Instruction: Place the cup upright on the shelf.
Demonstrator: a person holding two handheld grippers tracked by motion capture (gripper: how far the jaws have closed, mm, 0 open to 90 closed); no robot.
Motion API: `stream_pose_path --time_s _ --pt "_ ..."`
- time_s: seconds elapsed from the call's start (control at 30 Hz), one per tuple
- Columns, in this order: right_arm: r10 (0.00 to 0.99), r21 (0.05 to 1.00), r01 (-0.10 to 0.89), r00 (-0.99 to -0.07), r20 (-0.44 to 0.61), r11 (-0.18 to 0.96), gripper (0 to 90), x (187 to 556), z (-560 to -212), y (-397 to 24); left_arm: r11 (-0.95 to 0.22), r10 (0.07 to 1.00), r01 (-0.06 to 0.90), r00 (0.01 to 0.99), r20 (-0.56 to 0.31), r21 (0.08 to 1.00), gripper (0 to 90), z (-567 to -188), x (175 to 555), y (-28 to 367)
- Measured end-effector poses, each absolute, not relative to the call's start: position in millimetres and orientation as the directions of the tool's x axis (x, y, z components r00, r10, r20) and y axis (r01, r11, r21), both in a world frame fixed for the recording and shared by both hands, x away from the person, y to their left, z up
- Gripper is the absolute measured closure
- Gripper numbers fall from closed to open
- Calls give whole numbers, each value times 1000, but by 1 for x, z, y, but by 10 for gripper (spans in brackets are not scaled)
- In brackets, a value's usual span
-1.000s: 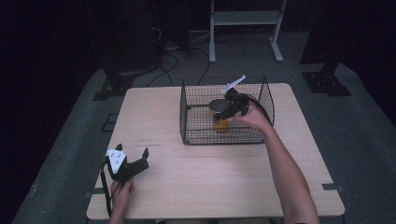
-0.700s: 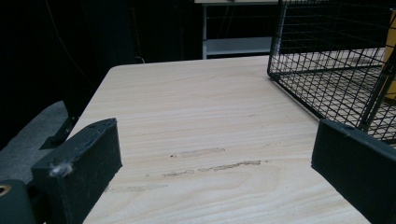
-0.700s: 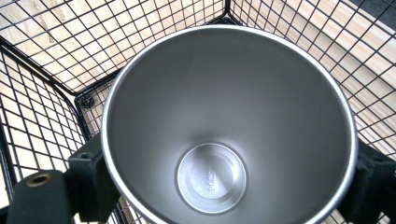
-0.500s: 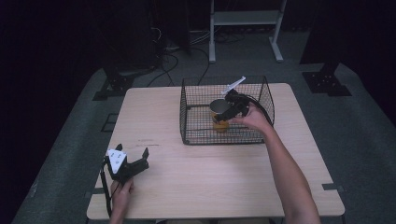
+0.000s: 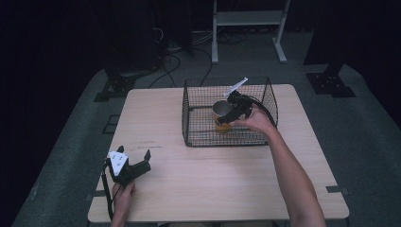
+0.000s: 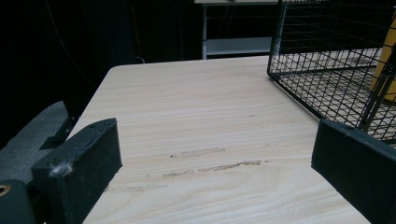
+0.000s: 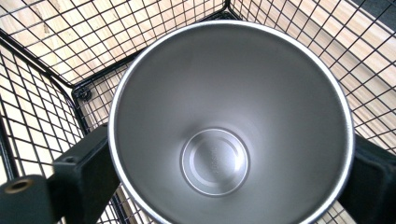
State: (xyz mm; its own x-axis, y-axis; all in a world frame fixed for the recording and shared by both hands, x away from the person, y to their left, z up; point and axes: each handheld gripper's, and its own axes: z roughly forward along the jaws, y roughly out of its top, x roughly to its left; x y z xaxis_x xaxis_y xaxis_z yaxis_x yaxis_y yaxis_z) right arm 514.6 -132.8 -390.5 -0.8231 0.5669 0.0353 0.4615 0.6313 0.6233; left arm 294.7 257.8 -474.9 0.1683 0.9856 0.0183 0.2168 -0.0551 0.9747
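A cup (image 5: 219, 107), steel inside and yellow outside, stands upright in a black wire basket (image 5: 222, 140) at the back right of the wooden table (image 5: 161, 123). My right gripper (image 5: 224, 115) reaches into the basket from the right, shut on the cup. In the right gripper view I look straight down into the empty cup (image 7: 219, 116), and the right gripper (image 7: 226, 175) has a jaw pressed to each side of it. My left gripper (image 5: 134, 152) rests open near the table's front left corner. Nothing lies between the jaws of the left gripper (image 6: 215, 158).
The basket (image 6: 327, 60) has tall mesh walls around the cup (image 6: 386, 60), and its mesh floor (image 7: 46, 107) lies under it. Bare tabletop stretches between the left gripper and the basket. A white rack (image 5: 246, 19) and cables sit on the floor beyond the table.
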Motion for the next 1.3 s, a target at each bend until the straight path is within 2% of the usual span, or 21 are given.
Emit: stream_pose_path --time_s 0.07,0.3,0.9,1.3 --pt "571 628 460 -820 31 628 34 514 -389 -132 -55 986 217 168 18 975 8 -475 295 258" --pt "573 646 455 -819 32 613 19 512 -384 -133 -55 986 216 168 18 975 8 -475 295 258" --pt "571 713 435 -819 59 550 19 506 -360 -147 -55 986 218 166 19 974 8 -475 295 258" --pt "548 768 416 -830 103 487 20 484 -341 -169 -56 986 217 168 19 974 8 -475 295 257"
